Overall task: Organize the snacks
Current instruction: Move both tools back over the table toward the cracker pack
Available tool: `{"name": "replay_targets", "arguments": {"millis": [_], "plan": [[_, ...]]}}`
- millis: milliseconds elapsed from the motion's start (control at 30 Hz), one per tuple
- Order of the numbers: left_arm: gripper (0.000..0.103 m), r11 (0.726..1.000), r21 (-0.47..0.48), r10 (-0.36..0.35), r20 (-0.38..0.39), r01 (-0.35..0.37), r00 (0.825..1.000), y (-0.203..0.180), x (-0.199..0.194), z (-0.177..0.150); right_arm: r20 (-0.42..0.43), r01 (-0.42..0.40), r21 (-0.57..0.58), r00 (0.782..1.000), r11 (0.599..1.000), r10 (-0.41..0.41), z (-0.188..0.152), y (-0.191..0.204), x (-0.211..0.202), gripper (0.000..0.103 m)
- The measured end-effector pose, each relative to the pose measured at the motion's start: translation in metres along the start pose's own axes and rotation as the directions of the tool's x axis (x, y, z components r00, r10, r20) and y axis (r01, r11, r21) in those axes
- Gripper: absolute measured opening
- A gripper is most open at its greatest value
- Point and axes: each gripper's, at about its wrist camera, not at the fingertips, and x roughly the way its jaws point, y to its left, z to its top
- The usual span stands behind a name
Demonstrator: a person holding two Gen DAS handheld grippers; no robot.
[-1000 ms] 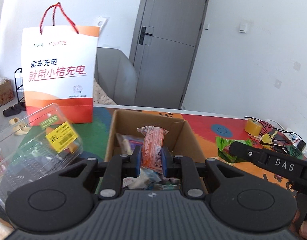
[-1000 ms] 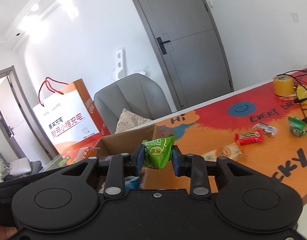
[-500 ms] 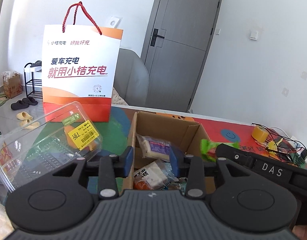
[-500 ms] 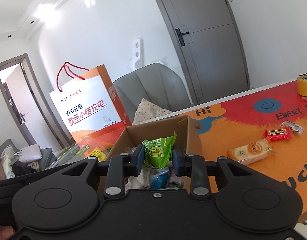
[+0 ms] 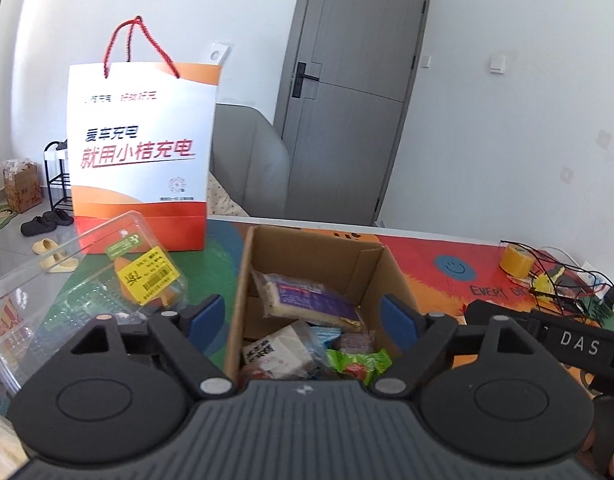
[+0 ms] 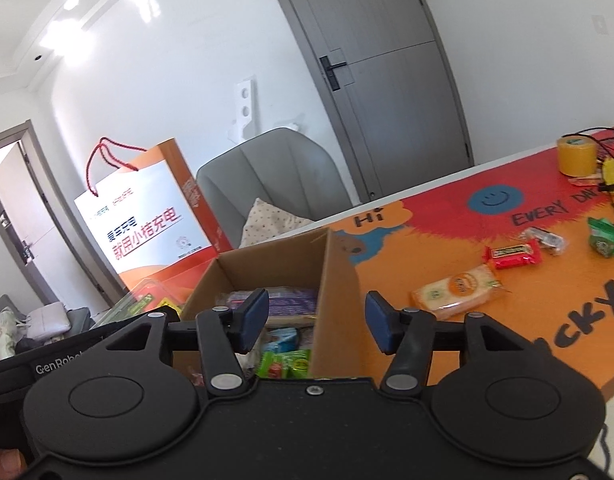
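An open cardboard box (image 5: pixel 363 256) (image 6: pixel 335 280) sits on the bright orange and red table mat and holds several wrapped snacks. A green packet (image 5: pixel 357 364) (image 6: pixel 285 362) lies among them near the front. Over the box my left gripper (image 5: pixel 303 314) has its jaws opening wide, with nothing between them. My right gripper (image 6: pixel 315 320) hangs over the box's right wall, jaws opening and empty. On the mat to the right lie a pale cracker pack (image 6: pixel 455 290), a red bar (image 6: pixel 513 254), a clear-wrapped sweet (image 6: pixel 547 238) and a green packet (image 6: pixel 605 238).
An orange and white paper bag (image 5: pixel 141 152) stands behind the box at the left. A clear plastic clamshell (image 5: pixel 87 284) lies left of the box. A yellow tape roll (image 6: pixel 577 156) and tangled black wires (image 5: pixel 563 280) sit far right. A grey chair (image 6: pixel 275 184) stands behind the table.
The left gripper let go of the orange-red packet, which dropped into the box. The right gripper moved over the box and released its green packet there. Both sets of jaws have spread apart.
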Motion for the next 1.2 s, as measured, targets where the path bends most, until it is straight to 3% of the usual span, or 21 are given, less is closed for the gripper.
{"name": "replay_targets", "arguments": {"millis": [167,433,833,1200], "plan": [[0.089,0.999,0.037,-0.02,-0.02,0.021,1.0,-0.02,0.007,-0.004,0.007,0.041,0.024,0.999,0.999,-0.041,-0.002,-0.018,-0.011,0.06],[0.092,0.995,0.074,-0.055,-0.063,0.06,0.996,-0.051,0.017,-0.008,-0.002,0.09,0.054,0.996,0.995,-0.09,-0.004,-0.048,-0.025,0.076],[0.092,0.988,0.111,-0.099,-0.084,0.108,0.992,-0.092,0.03,-0.008,0.011,0.151,0.084,0.988,0.985,-0.153,0.0,-0.084,-0.045,0.092],[0.092,0.982,0.123,-0.129,-0.111,0.142,0.985,-0.124,0.046,-0.008,0.033,0.196,0.121,0.979,0.973,-0.201,0.006,-0.118,-0.061,0.095]]}}
